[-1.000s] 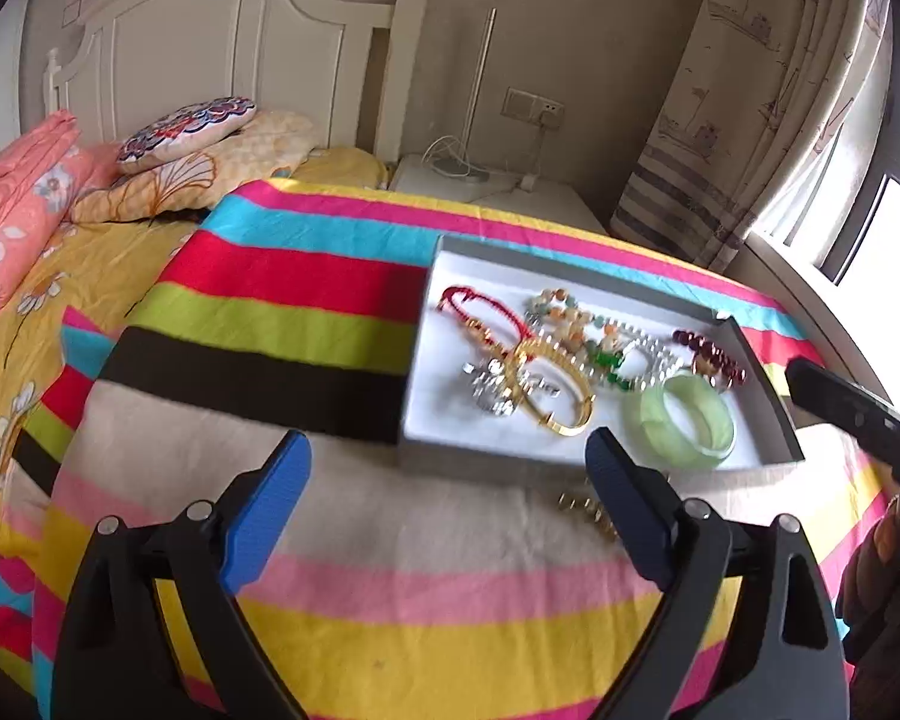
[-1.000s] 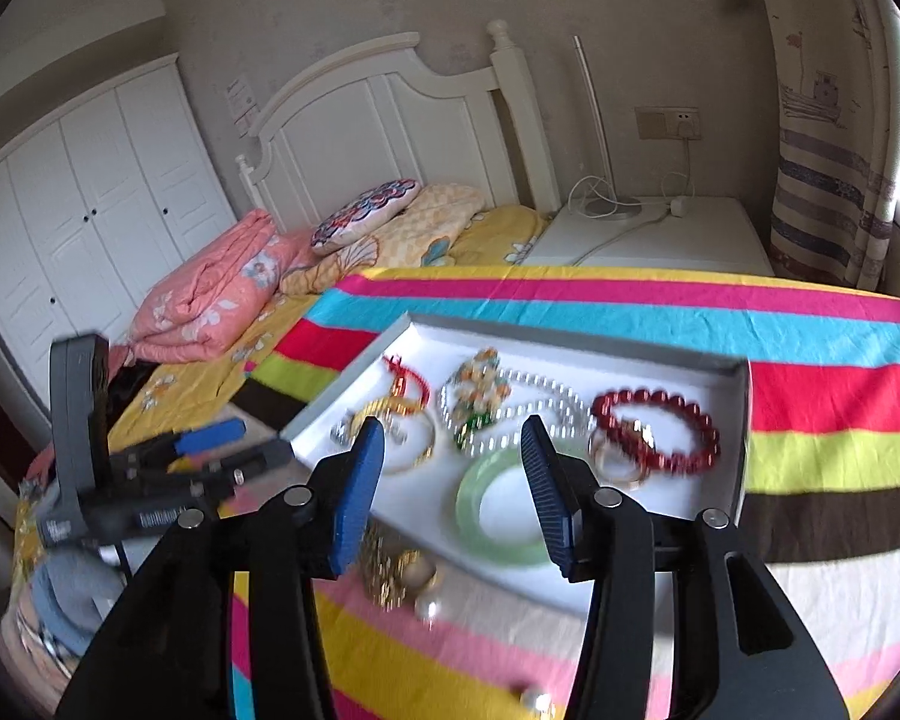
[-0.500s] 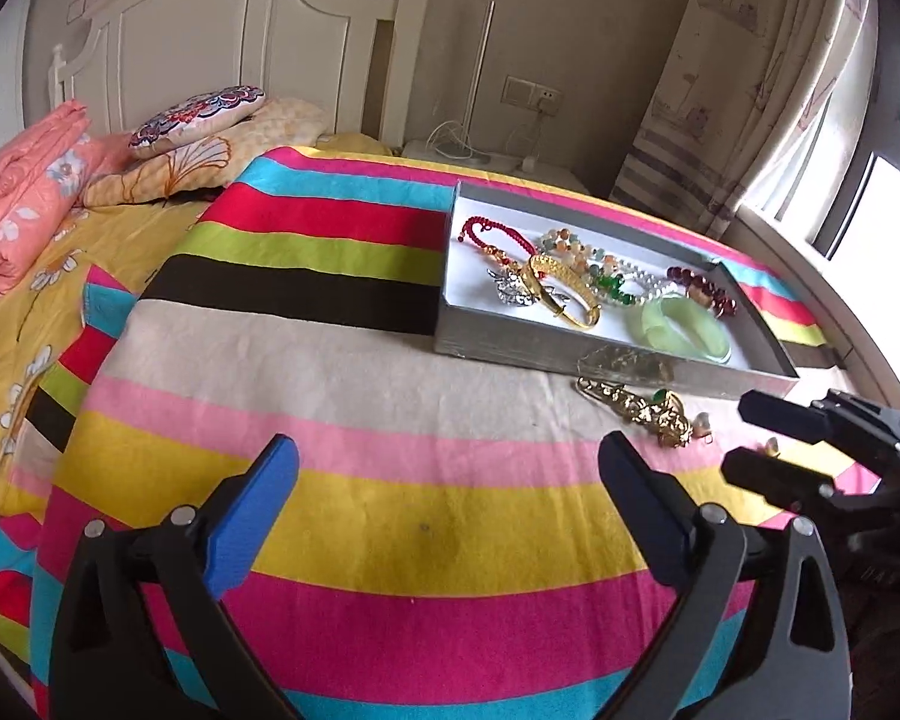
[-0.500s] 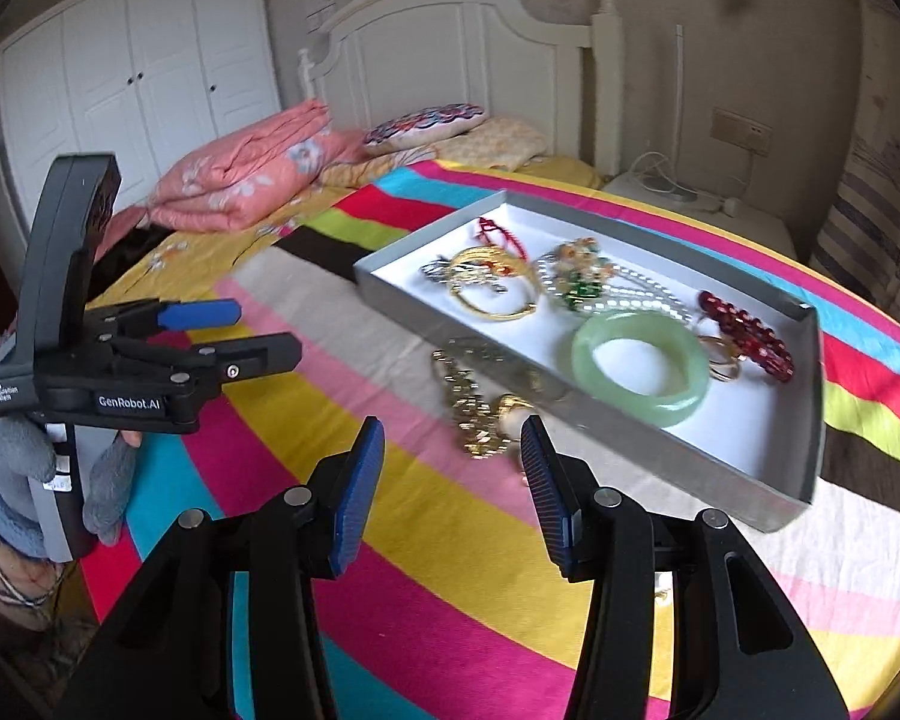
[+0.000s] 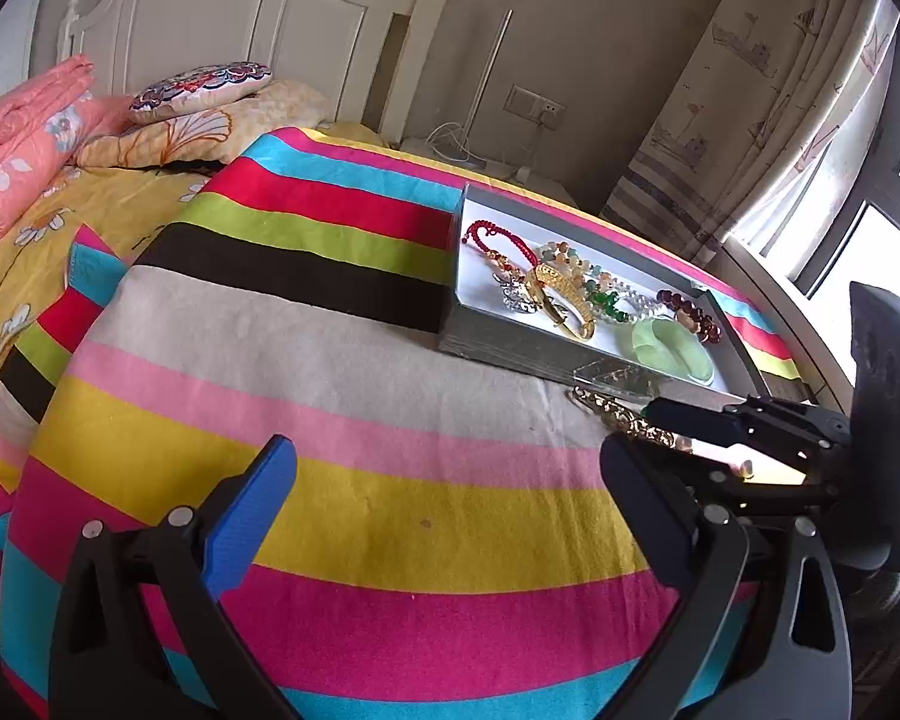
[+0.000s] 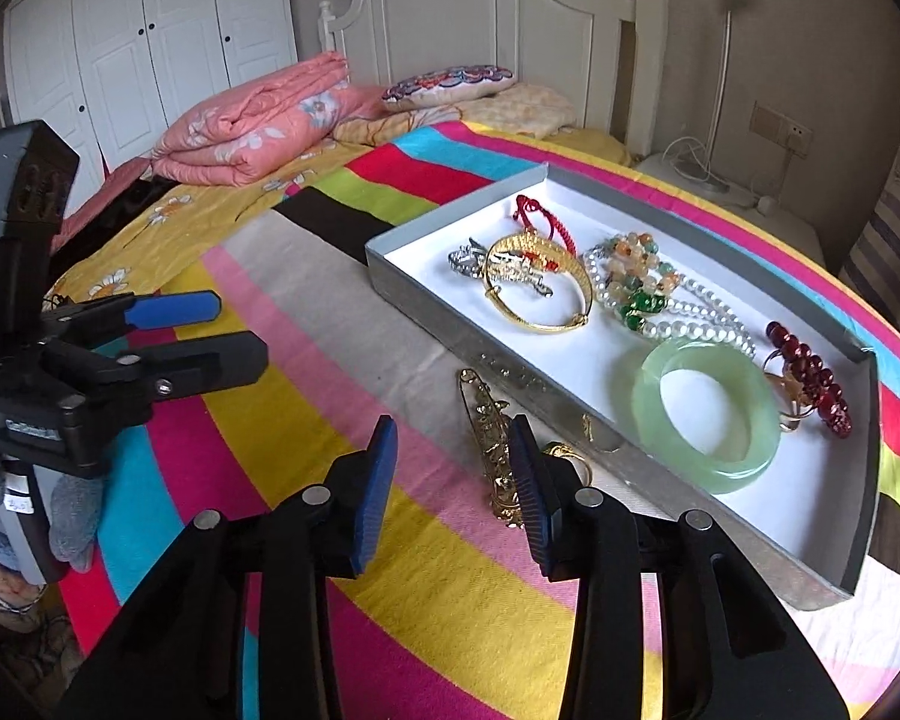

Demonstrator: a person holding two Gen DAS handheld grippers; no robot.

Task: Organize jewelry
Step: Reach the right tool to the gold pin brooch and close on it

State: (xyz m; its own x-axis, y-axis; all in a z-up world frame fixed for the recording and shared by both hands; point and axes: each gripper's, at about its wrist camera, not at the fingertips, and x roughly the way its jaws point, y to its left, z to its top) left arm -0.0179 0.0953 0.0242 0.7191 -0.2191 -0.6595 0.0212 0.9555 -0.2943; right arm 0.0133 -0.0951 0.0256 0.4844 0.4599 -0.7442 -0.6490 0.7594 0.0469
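Note:
A grey tray point(image 6: 426, 312) on the striped cloth holds a green bangle point(image 6: 708, 414), a gold bangle point(image 6: 540, 294), a pearl necklace point(image 6: 690, 312), red beads point(image 6: 810, 384) and a red cord bracelet point(image 6: 540, 216). Outside it, on the cloth, lies a gold ornament point(image 6: 486, 420). My right gripper point(image 6: 453, 474) hovers right at the ornament's near end. Its jaws are closing, and the ornament runs along the inner side of the right finger without being pinched. In the left wrist view this gripper point(image 5: 690, 426) reaches the same ornament point(image 5: 624, 420) by the tray point(image 5: 468, 342). My left gripper point(image 5: 450, 480) stands wide open over bare cloth.
The striped cloth point(image 5: 390, 498) covers a rounded table beside a bed with a pink quilt point(image 6: 258, 120) and pillows. A curtain point(image 5: 750, 120) and a window are on the right. In the right wrist view my left gripper point(image 6: 234, 330) sits far left, held by a gloved hand point(image 6: 72, 516).
Both views have drawn back from the tray. My right gripper has come down to the gold ornament and its jaws have narrowed. The left jaws have widened slightly.

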